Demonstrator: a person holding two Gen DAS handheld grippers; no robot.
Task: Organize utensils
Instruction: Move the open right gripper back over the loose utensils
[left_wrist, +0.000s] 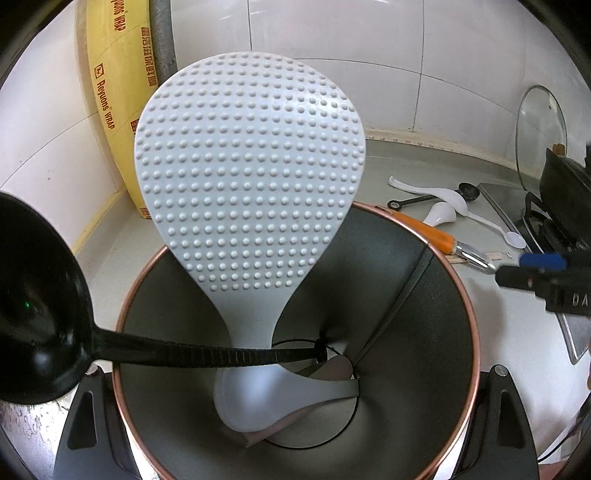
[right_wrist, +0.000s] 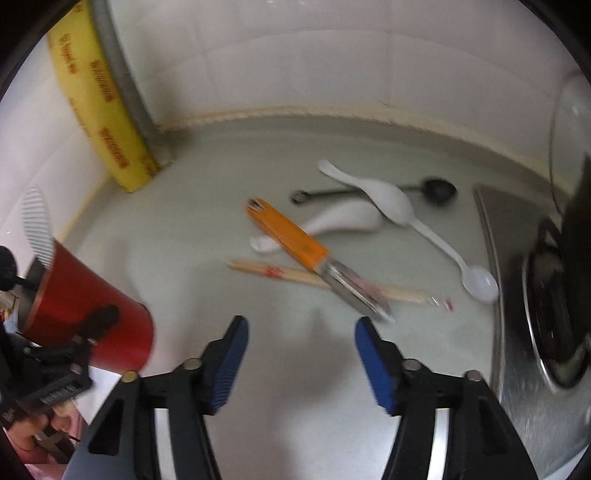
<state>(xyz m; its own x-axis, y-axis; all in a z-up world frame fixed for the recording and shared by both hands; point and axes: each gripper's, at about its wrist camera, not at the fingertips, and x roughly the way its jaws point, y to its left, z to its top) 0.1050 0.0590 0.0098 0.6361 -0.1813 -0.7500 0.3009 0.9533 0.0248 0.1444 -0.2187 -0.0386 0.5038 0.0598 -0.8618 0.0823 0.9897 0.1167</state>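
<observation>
The right tool (right_wrist: 301, 363) hangs open at lower centre over the tabletop (right_wrist: 207, 206), the orange peeler (right_wrist: 295, 240) mid-frame, a red cup (right_wrist: 85, 314) at left.

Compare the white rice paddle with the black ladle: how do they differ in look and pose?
The rice paddle is pale, flat and covered in bumps; the black ladle is glossy with a deep bowl. The paddle stands nearly upright, while the ladle leans far over the rim. Both have their handles down inside the red holder.
</observation>
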